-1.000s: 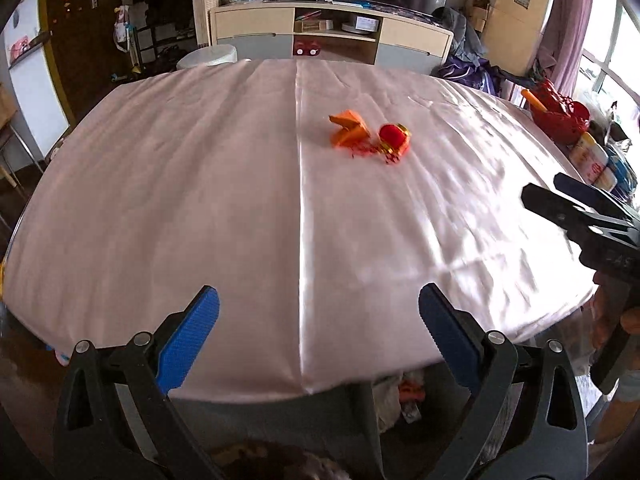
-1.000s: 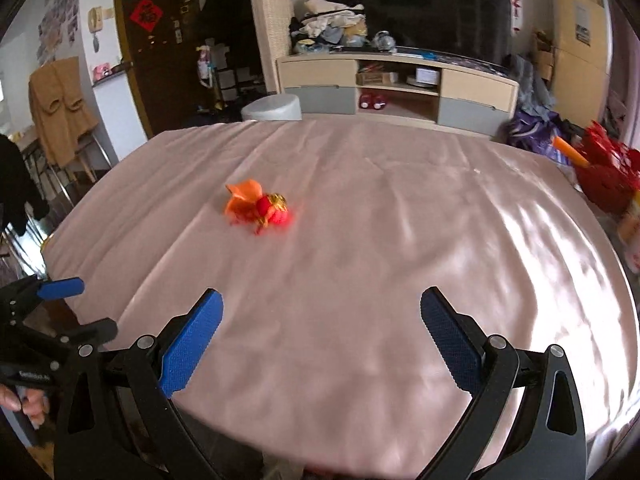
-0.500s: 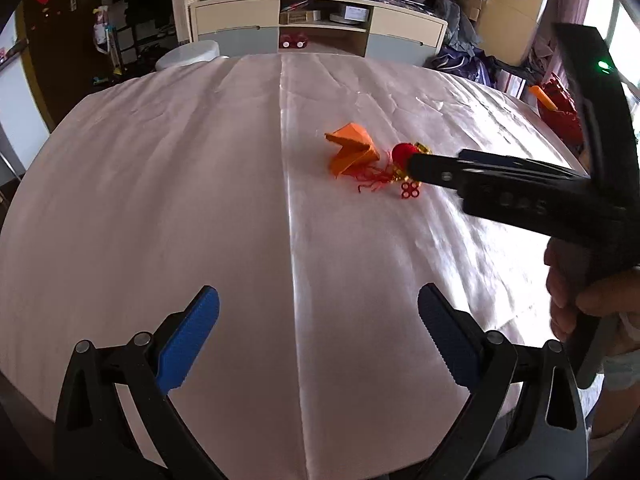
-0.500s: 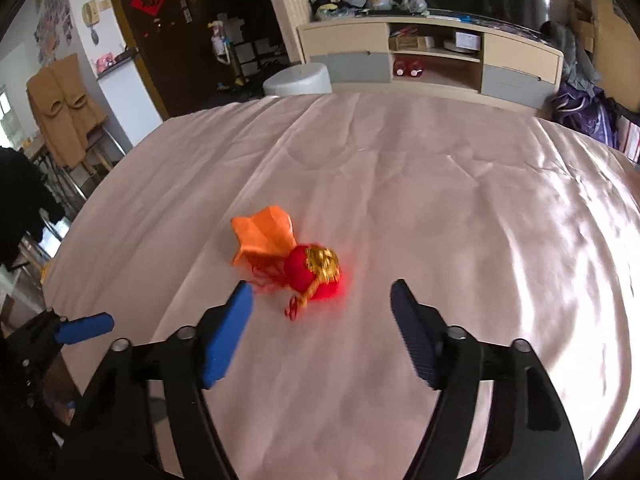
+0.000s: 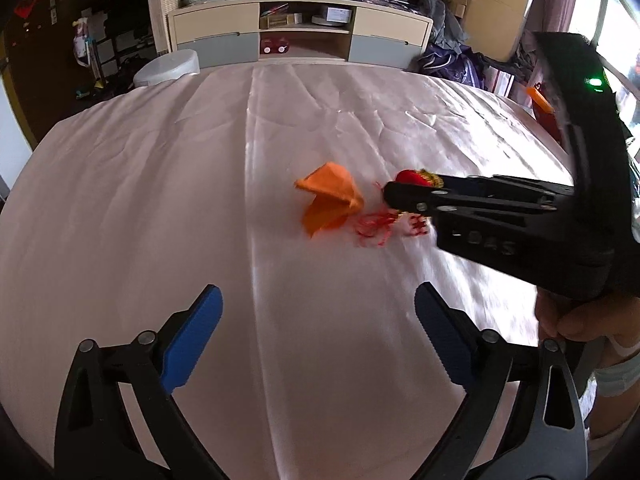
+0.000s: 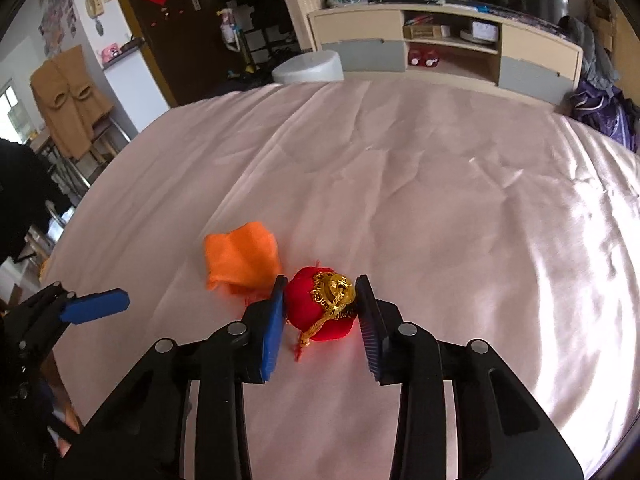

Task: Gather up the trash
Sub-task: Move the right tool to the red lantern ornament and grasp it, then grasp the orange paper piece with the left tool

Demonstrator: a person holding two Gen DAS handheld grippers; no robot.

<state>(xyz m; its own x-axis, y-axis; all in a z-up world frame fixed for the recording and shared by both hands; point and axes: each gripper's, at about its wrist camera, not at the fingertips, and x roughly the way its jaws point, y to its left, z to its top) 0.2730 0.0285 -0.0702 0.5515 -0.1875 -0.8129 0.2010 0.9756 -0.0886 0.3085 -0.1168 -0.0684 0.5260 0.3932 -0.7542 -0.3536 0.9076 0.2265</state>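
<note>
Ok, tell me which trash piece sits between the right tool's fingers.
The red ornament with gold trim, bracketed by the right tool. The orange cloth lies outside, to its left.

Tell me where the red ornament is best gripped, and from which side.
Grip the red ornament across its round plush body, coming in low from the near edge of the table, as the right gripper is placed now. Its pads bracket the widest part. The gold trim and the loose tassel offer no firm hold, and the orange cloth crowds its far left.
</note>
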